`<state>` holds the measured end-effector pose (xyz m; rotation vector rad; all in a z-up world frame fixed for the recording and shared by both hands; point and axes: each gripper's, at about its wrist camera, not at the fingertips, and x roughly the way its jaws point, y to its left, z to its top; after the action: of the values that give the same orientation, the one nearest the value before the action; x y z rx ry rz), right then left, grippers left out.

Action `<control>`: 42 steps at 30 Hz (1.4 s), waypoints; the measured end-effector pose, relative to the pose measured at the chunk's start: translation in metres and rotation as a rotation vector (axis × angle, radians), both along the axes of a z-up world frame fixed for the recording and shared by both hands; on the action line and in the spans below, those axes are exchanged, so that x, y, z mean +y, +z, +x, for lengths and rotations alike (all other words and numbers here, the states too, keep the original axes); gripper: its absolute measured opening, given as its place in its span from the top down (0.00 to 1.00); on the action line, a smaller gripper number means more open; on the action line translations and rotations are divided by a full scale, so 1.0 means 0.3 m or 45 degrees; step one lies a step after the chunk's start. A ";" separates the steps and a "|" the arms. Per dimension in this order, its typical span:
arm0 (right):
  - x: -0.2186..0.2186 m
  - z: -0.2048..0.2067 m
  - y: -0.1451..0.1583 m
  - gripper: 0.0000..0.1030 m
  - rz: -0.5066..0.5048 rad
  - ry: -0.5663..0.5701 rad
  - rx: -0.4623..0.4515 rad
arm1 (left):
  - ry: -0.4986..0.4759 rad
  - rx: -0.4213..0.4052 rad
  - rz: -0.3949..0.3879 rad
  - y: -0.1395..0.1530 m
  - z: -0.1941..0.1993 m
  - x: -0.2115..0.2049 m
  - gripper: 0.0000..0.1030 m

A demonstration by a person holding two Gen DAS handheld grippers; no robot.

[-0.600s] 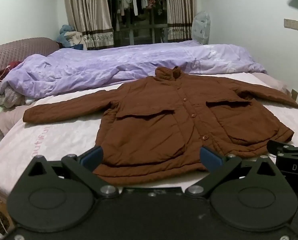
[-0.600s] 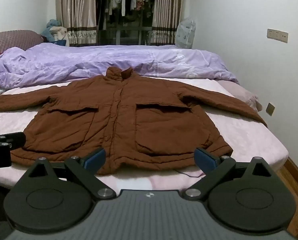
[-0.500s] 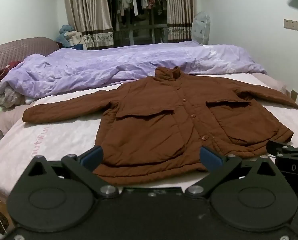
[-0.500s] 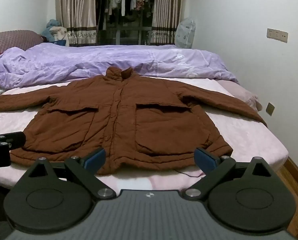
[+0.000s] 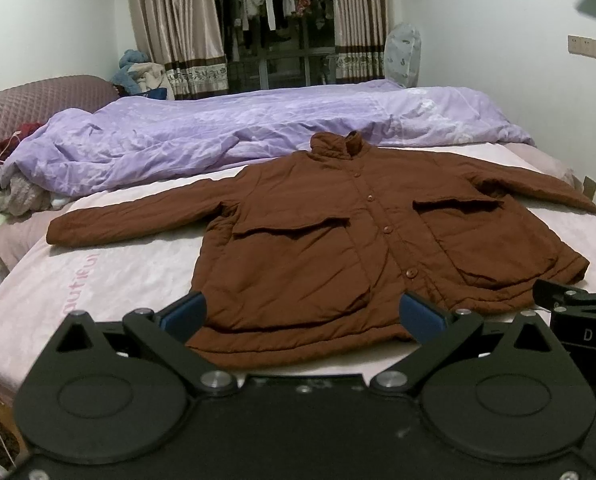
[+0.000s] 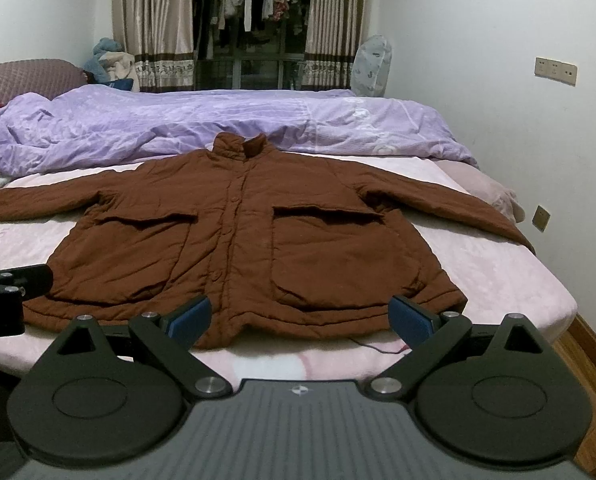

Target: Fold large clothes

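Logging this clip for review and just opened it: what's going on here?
A person holds a two-finger gripper in each hand over a bed. A brown jacket lies spread flat on it, front up, buttoned, both sleeves stretched out, collar toward a crumpled purple duvet. The left gripper and right gripper are both open, hanging near the jacket's hem and gripping nothing. No fold has been made yet.

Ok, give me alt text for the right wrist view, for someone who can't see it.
A brown jacket lies flat, buttoned and face up on a pink bed, sleeves spread wide. The open right gripper hovers before its hem, with a purple duvet behind.
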<state>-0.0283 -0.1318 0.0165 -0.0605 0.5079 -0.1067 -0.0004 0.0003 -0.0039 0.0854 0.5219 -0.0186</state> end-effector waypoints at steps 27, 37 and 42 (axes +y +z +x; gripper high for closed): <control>0.022 -0.009 -0.002 0.00 0.006 0.022 -0.001 | -0.005 -0.013 0.011 0.012 -0.005 -0.005 0.00; -0.031 0.059 -0.018 0.00 0.063 -0.016 -0.060 | 0.176 0.077 -0.106 -0.047 0.285 0.219 0.00; -0.158 0.176 -0.096 0.00 0.228 -0.072 0.018 | 0.447 0.201 -0.247 -0.161 0.521 0.569 0.00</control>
<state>0.0246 -0.1791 -0.0124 0.1281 0.5316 -0.1162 0.1558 0.1708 -0.0524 -0.1996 0.6848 0.2684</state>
